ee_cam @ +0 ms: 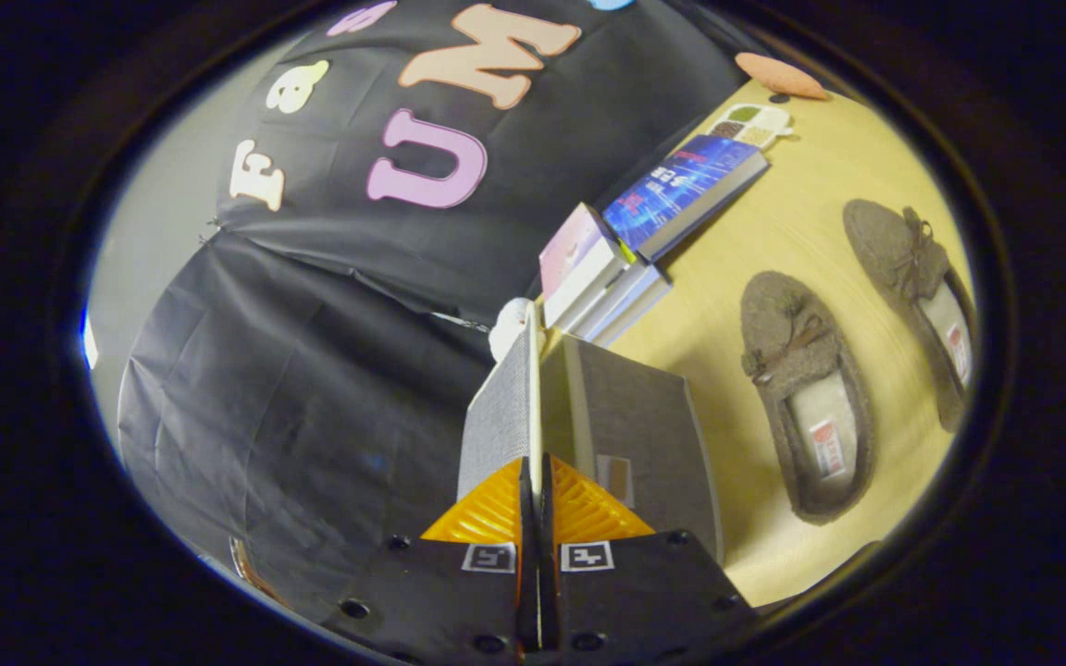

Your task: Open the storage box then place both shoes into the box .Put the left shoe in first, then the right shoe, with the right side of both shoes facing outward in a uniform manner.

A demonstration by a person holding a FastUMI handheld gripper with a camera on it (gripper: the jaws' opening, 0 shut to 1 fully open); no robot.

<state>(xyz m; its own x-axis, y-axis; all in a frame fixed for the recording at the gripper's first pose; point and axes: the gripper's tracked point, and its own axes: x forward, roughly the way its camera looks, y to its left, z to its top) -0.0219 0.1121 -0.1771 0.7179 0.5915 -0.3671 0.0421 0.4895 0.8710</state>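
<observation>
We had the claw (533, 490) clamped on the storage box's lid (530, 388), lifted partway off the box (635, 435). Both shoes, near (806, 398) and far (912, 296), lay on the worktop (774, 231), not yet packed.

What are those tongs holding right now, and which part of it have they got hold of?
The tongs are shut on the storage box's lid, pinching its thin free edge between both fingers, with the lid raised off the box.
</observation>
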